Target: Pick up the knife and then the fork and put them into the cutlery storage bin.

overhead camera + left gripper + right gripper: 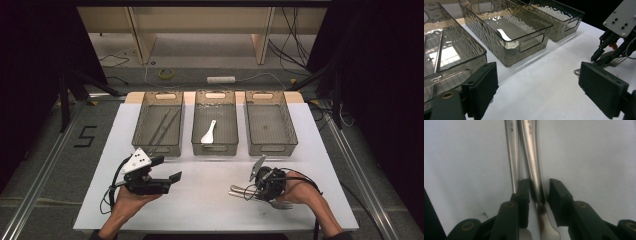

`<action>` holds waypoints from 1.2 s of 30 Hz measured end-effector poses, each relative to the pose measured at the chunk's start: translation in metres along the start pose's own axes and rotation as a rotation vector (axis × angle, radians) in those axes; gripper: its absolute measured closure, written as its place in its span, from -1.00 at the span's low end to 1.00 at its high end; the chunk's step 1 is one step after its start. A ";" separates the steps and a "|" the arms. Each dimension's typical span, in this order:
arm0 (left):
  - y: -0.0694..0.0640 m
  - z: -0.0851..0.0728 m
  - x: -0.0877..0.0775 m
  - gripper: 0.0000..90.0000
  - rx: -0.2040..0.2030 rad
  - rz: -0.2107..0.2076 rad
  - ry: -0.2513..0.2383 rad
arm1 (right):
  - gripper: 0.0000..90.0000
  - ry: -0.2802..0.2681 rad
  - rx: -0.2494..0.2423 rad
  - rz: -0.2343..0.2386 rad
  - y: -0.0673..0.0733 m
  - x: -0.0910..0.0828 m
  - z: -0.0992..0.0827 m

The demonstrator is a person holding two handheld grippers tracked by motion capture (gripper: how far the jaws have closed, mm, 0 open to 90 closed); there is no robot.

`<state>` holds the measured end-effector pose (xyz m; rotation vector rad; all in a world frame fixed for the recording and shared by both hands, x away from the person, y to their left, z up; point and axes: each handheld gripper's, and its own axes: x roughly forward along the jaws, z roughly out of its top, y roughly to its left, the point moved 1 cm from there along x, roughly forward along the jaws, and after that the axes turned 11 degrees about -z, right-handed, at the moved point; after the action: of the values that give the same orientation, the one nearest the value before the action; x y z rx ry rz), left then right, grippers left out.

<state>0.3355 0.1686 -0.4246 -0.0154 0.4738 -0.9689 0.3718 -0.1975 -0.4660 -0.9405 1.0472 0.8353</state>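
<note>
Right gripper view: right tongs (537, 192) straddle a fork handle (534, 167), slightly apart.

Three grey bins (215, 145); two forks (534, 162); one white spoon (208, 132); two chopsticks (162, 127)

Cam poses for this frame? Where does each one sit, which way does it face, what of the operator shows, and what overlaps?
High view: above the person's side, looking forward and down at the white table and three bins; both forearms, left gripper and right gripper show.
Left gripper view: on the left gripper, low over the table, facing the bins; its own jaws stand wide apart.
Right gripper view: on the right gripper, looking down; jaws straddle one fork handle, a gap showing.
Shared: high and left gripper views both show the white spoon in the middle bin.
</note>
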 end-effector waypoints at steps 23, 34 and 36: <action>-0.002 0.000 0.001 -0.66 0.013 0.000 0.007 | 0.78 0.081 -0.047 0.015 -0.003 0.001 0.011; -0.002 0.000 0.000 -0.66 0.013 0.003 0.002 | 0.79 0.074 -0.055 -0.045 -0.003 -0.007 0.012; -0.002 0.000 0.000 -0.66 0.011 0.003 0.002 | 0.79 0.050 -0.037 -0.057 -0.005 -0.011 0.010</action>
<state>0.3343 0.1675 -0.4239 -0.0036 0.4698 -0.9685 0.3761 -0.1908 -0.4524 -1.0230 1.0462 0.7897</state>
